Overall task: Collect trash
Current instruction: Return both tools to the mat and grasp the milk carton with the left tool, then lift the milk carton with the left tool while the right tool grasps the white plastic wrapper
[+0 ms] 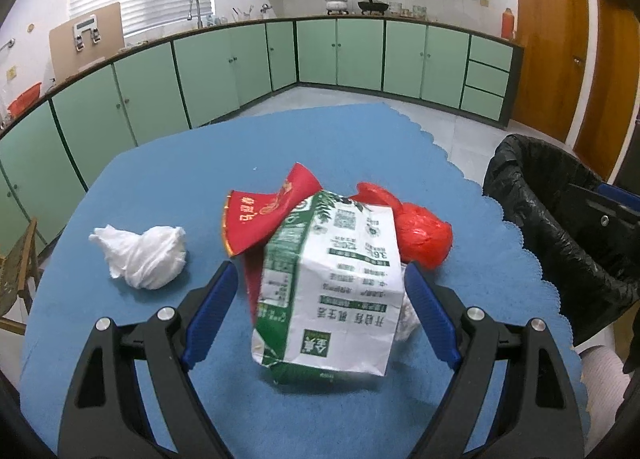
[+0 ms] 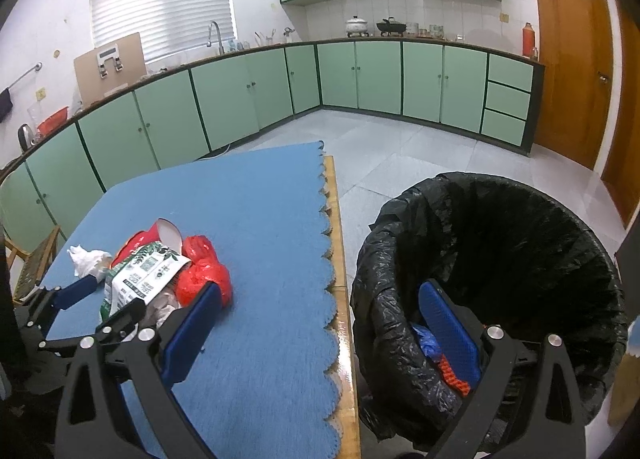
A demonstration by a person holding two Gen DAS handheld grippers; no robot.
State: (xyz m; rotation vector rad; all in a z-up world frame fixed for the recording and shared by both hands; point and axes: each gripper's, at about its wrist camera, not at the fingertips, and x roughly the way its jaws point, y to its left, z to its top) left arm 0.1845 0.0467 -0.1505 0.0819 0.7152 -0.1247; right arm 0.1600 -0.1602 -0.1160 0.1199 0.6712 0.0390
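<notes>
Trash sits in a loose heap near the middle of the blue-matted counter [image 1: 168, 179]. The green-and-white carton [image 1: 332, 283] lies flattened on top, its long axis running toward the left hand-held gripper [image 1: 320, 287], torn end nearest the camera, print upside down. It lies between the wide-open blue pads; whether they touch it is unclear. Under it, partly hidden, are a red wrapper [image 1: 264, 219], a red plastic bag [image 1: 420, 235] and a pale crumpled scrap [image 1: 408, 319]. A white tissue wad [image 1: 144, 255] lies apart on the left. The right hand-held gripper [image 2: 320, 311] is open and empty, one finger over the black-lined bin [image 2: 500, 243], whose contents are hard to make out.
</notes>
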